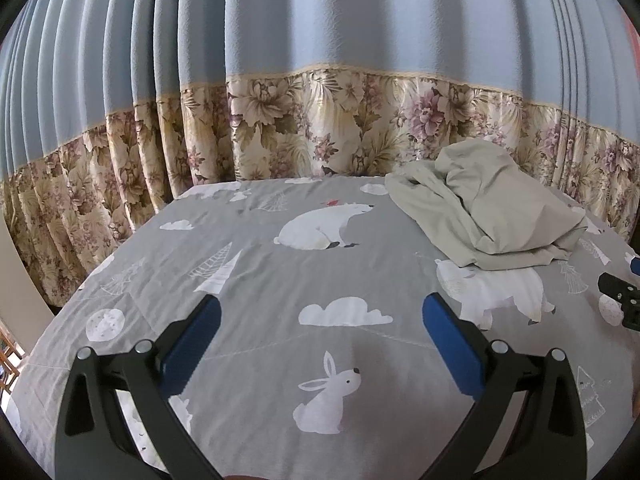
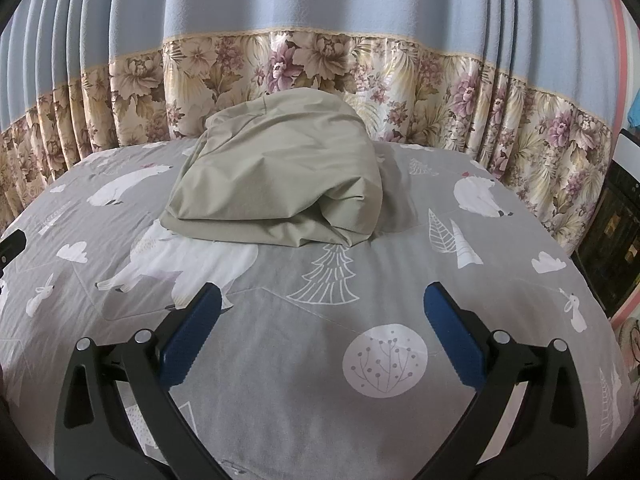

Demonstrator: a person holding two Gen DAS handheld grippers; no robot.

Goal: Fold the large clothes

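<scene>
Both grippers hung over the bed with nothing in them. The left gripper had its blue pads spread wide, and so did the right gripper; each just framed bare sheet.

The garment, a beige crumpled heap, sat toward the far side of the bed, close to the curtain. From the right wrist view it was dead ahead of the right gripper, well beyond the fingertips, lying partly over a printed polar bear. From the left wrist view the same garment was ahead and off to the right, well apart from the left gripper.

Nothing lay between either gripper and the heap, only the grey sheet with its bears, rabbits, clouds and trees. The right gripper's black tip poked into the left view at the right edge. The curtain, blue on top with a floral band below, hung right behind the bed.
</scene>
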